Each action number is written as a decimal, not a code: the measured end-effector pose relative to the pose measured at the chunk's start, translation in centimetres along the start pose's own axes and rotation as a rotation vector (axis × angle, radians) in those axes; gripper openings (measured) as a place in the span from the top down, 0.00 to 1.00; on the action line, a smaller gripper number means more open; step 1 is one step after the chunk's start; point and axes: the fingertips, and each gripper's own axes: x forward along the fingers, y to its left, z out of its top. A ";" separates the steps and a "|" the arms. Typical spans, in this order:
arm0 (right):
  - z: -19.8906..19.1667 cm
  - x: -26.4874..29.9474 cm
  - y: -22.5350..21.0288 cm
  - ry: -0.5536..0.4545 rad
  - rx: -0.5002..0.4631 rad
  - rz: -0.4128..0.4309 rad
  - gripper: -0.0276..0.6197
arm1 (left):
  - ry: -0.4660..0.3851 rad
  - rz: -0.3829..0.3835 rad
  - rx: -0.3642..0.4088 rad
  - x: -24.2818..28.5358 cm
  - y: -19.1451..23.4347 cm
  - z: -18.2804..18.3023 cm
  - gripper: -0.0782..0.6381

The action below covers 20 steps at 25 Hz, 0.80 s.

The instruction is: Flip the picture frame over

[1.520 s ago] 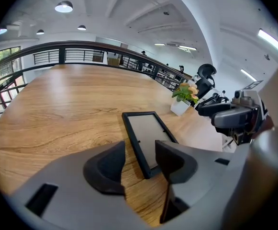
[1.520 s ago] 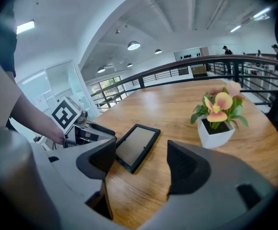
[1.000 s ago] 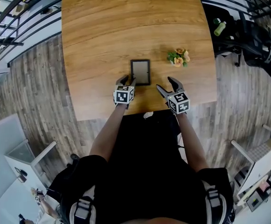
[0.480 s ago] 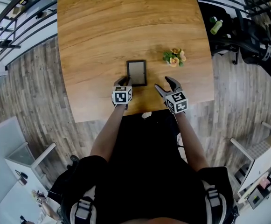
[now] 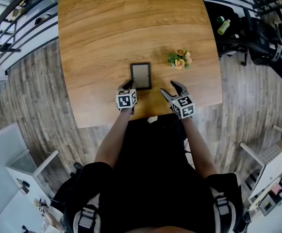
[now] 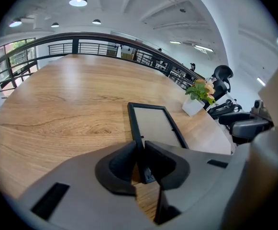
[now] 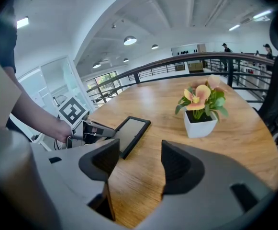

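1. The picture frame (image 5: pixel 141 75), a black rim round a pale panel, lies flat on the wooden counter (image 5: pixel 111 28), near the edge where the person stands.
2. The left tool (image 5: pixel 129 84) sits at the frame's near left corner. Its jaws have just been closing, and in the left gripper view they are clenched on the black rim, which fills the narrow gap between them.
3. The rest of the frame stretches away from that tool across the wood, its far end not lifted.
4. The right tool (image 5: pixel 170 88) hangs just to the right of the frame and apart from it. Its jaws have just been closing a little but are still released and wide, with only bare wood between them.
5. A small white pot of orange and pink flowers (image 5: pixel 180 59) stands upright on the counter, beyond the right tool and to the right of the frame, clear of both.
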 end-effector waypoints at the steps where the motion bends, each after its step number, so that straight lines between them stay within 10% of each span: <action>1: 0.0 0.0 0.1 0.000 0.000 0.001 0.51 | -0.002 0.002 -0.017 0.0 0.1 0.0 0.79; 20: 0.0 1.3 2.6 0.008 -0.003 0.054 0.51 | -0.044 -0.022 -0.172 -1.0 0.6 0.7 0.81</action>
